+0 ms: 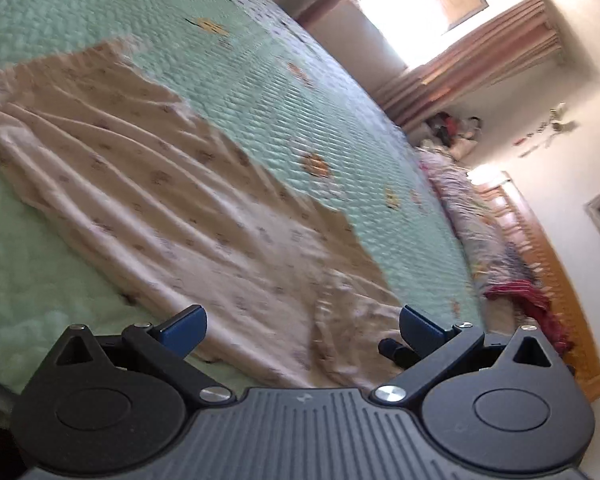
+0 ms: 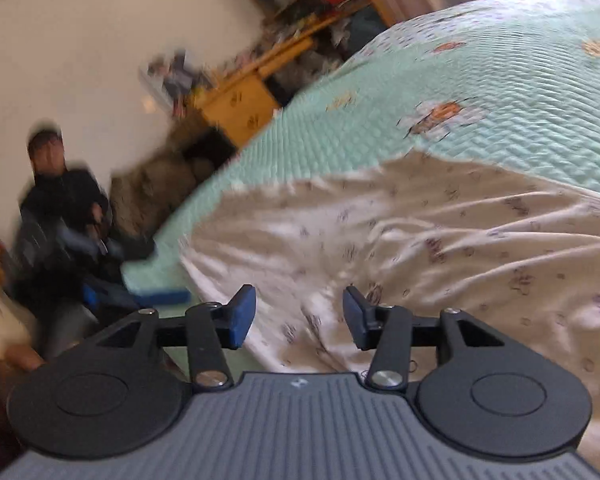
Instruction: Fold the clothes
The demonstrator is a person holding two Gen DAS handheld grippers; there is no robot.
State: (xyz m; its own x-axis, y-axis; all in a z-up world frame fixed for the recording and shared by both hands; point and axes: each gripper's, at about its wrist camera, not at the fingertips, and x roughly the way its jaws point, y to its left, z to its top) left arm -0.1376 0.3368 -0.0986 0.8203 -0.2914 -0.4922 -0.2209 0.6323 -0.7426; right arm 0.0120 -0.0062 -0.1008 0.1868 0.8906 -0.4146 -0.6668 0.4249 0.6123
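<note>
On the mint quilted bedspread [image 1: 260, 92] lies a wrinkled printed garment [image 1: 160, 184]; both grippers tilt down over it, left gripper [image 1: 302, 330] spread wide, right gripper [image 2: 299, 316] half apart (nothing held).

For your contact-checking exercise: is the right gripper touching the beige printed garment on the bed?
Apart. The right wrist view shows the right gripper open, nothing between its pads, garment lying beyond.

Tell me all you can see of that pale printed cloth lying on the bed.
The cloth is a thin, soft-looking garment or sheet, cream with small faded purple-brown motifs. It lies spread out, with long wrinkles, on the green quilted bedspread, and bunches up at its near end. Blur hides its exact shape. Both grippers hover over it with open jaws, neither holding it.
</note>
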